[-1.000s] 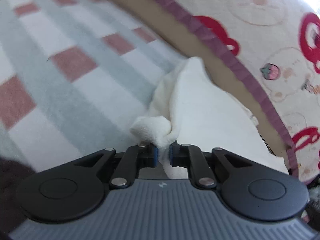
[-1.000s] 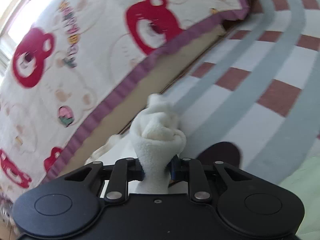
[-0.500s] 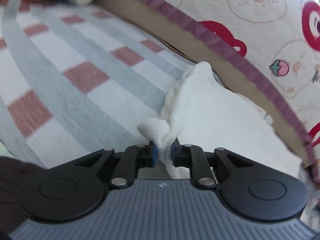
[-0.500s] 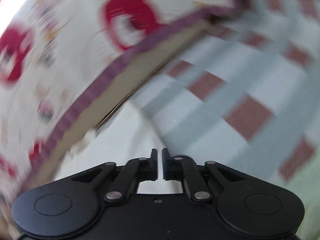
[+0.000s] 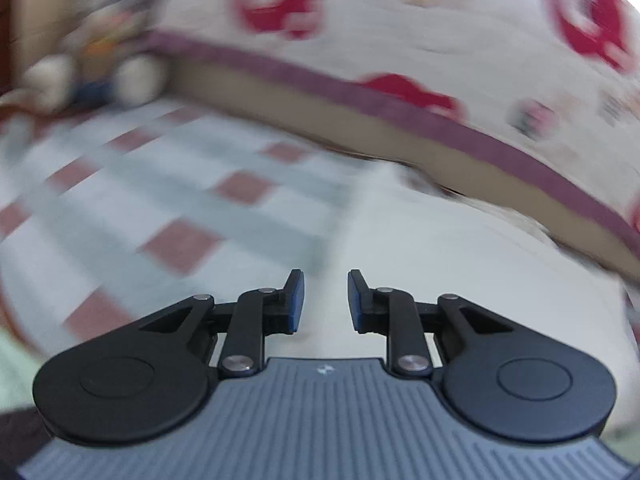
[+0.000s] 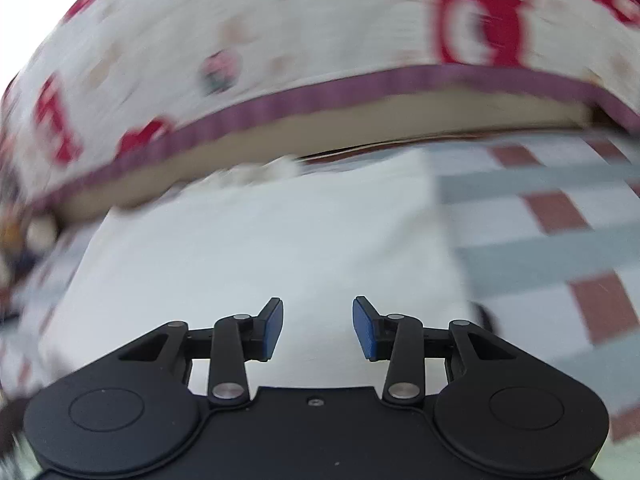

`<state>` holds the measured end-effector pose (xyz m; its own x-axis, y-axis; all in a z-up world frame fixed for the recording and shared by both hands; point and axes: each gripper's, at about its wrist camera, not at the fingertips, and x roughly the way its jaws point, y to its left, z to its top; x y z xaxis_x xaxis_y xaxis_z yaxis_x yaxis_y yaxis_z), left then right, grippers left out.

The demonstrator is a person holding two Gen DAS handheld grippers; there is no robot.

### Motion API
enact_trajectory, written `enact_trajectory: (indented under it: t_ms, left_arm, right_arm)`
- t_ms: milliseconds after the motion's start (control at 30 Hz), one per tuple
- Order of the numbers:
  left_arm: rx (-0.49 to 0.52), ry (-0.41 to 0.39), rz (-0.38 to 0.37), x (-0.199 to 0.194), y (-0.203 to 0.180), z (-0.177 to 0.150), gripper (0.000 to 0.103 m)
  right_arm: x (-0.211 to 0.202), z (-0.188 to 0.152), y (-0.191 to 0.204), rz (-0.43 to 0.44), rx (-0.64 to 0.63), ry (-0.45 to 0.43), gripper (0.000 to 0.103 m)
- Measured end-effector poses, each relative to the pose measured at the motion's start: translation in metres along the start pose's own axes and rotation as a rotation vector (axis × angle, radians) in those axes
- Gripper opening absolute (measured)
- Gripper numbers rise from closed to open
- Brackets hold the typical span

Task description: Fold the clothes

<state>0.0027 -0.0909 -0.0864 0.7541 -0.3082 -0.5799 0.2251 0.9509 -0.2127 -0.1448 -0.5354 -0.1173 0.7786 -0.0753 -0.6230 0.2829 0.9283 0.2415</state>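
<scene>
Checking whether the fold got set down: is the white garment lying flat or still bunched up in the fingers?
Lying flat. In the right wrist view the white garment spreads smooth on the checked blanket; right gripper and left gripper are open, empty.

Left gripper (image 5: 325, 300): jaws, clamped on a bunched corner of the white garment (image 5: 460, 280) half a second ago, now stand apart and empty. Right gripper (image 6: 318, 330): jaws nearly closed then, now wide. Garment (image 6: 260, 248) dropped from both, lying flat on the checked blanket (image 6: 560, 240).
</scene>
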Motion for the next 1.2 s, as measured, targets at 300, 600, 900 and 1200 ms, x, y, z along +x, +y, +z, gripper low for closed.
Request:
enact_trajectory:
  t_ms: [300,600,900,1200]
  left_arm:
    - [0.281,0.048,-0.080,0.044,-0.055,-0.014,0.031]
    - [0.282,0.136,-0.091,0.128,-0.019,0.064,0.042]
    - [0.021,0.192,-0.145,0.202,0.004,0.096,0.038]
    - [0.140,0.218,-0.053,0.206,0.001,0.093,0.016]
  right_arm:
    - [0.028,0.007,-0.017,-0.101,-0.031,0.096,0.047]
    - [0.031,0.094,-0.054,-0.073,0.001,-0.014,0.053]
    - [0.118,0.130,-0.091,-0.124,-0.023,0.093,0.056]
    - [0.090,0.100,-0.071,0.046,-0.110,-0.030,0.009]
